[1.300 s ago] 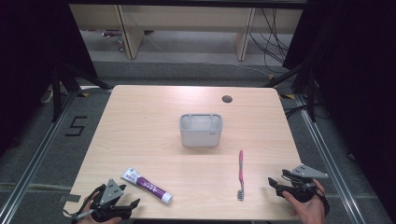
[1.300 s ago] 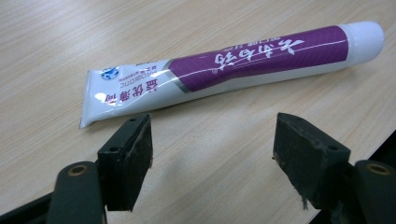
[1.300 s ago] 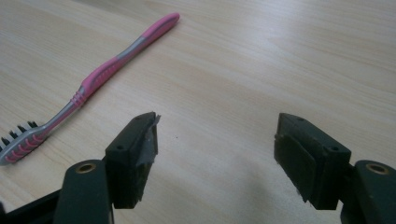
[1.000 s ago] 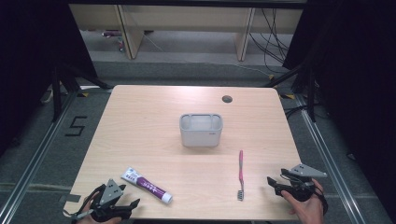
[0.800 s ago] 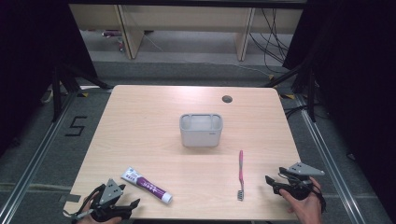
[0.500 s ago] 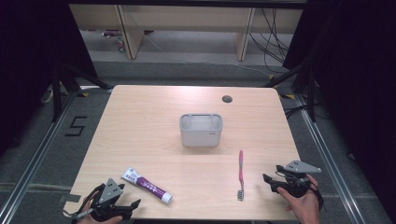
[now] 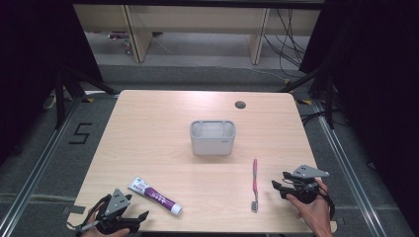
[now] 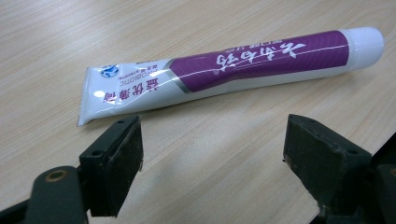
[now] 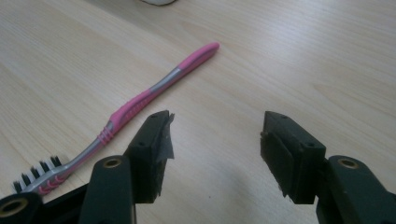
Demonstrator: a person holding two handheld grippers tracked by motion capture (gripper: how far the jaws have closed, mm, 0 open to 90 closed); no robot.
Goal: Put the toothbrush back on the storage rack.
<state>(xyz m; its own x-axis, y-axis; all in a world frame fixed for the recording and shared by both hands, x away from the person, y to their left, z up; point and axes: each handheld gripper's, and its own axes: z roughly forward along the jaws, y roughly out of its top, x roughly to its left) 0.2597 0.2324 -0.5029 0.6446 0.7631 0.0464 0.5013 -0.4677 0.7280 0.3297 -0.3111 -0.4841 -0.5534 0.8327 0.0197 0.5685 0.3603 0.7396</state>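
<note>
A white and purple toothpaste tube (image 7: 154, 196) lies flat near the table's front left. In the left gripper view the tube (image 8: 224, 70) lies crosswise just beyond my left gripper (image 8: 212, 149), whose jaws have just been opening and stand wide with only bare wood between them. A pink toothbrush (image 7: 255, 183) lies front right with its bristles toward me. My right gripper (image 7: 277, 186) sits just right of the brush. In the right gripper view the toothbrush (image 9: 154, 93) lies left of the right gripper (image 9: 215, 140), whose jaws have just been closing and hold nothing.
A grey holder cup (image 7: 212, 138) with compartments stands at the middle of the wooden table (image 7: 148, 128). A round cable hole (image 7: 240, 104) sits at the back right. The table's front edge runs close under both hands.
My right gripper has slid left toward the toothbrush. The left gripper has stayed beside the toothpaste tube.
</note>
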